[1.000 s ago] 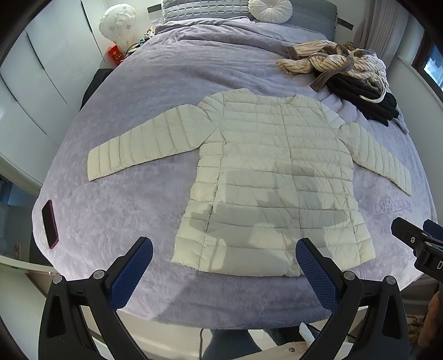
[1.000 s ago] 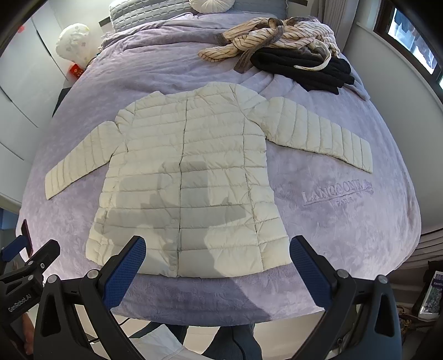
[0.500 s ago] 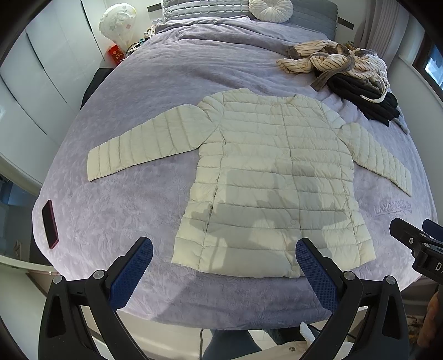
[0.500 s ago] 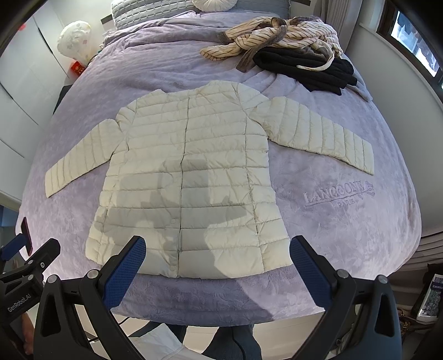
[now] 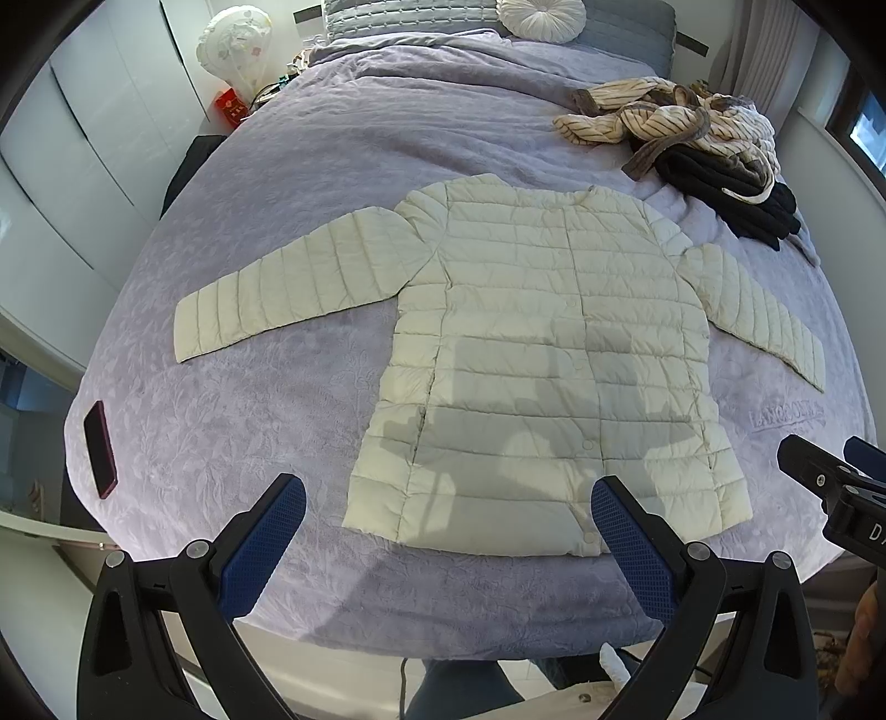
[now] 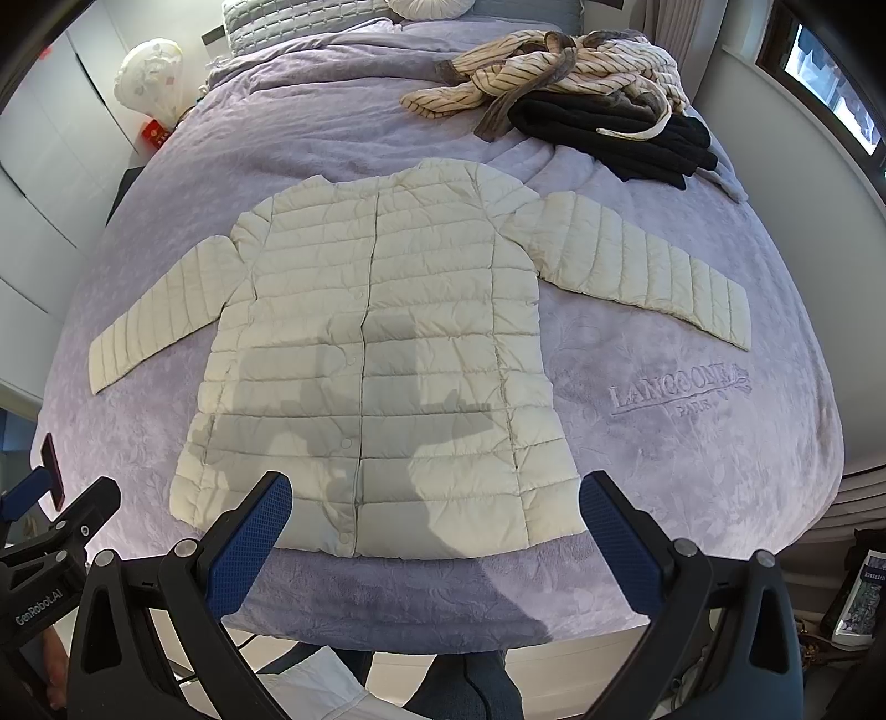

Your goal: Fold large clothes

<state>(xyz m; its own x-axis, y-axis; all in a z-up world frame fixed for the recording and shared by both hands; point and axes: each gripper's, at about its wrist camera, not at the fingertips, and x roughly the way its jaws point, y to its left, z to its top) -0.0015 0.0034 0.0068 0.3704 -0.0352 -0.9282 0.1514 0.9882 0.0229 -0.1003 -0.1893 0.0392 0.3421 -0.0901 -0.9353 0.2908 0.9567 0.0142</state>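
Note:
A cream quilted puffer jacket (image 5: pixel 548 343) lies flat and face up on the lilac bed cover (image 5: pixel 288 421), both sleeves spread out; it also shows in the right wrist view (image 6: pixel 382 354). My left gripper (image 5: pixel 448 531) is open and empty, held above the foot of the bed near the jacket's hem. My right gripper (image 6: pixel 434 526) is open and empty, also over the hem. The right gripper shows at the right edge of the left wrist view (image 5: pixel 830 487); the left gripper shows at the left edge of the right wrist view (image 6: pixel 50 520).
A pile of striped and black clothes (image 5: pixel 698 138) lies at the far right of the bed, also in the right wrist view (image 6: pixel 581 94). A dark red phone (image 5: pixel 99 448) lies near the left edge. Pillows (image 5: pixel 540 16) at the head. Wardrobe doors (image 5: pixel 72 144) at left.
Both grippers have moved very slightly; the jacket has not moved and nothing was taken hold of.

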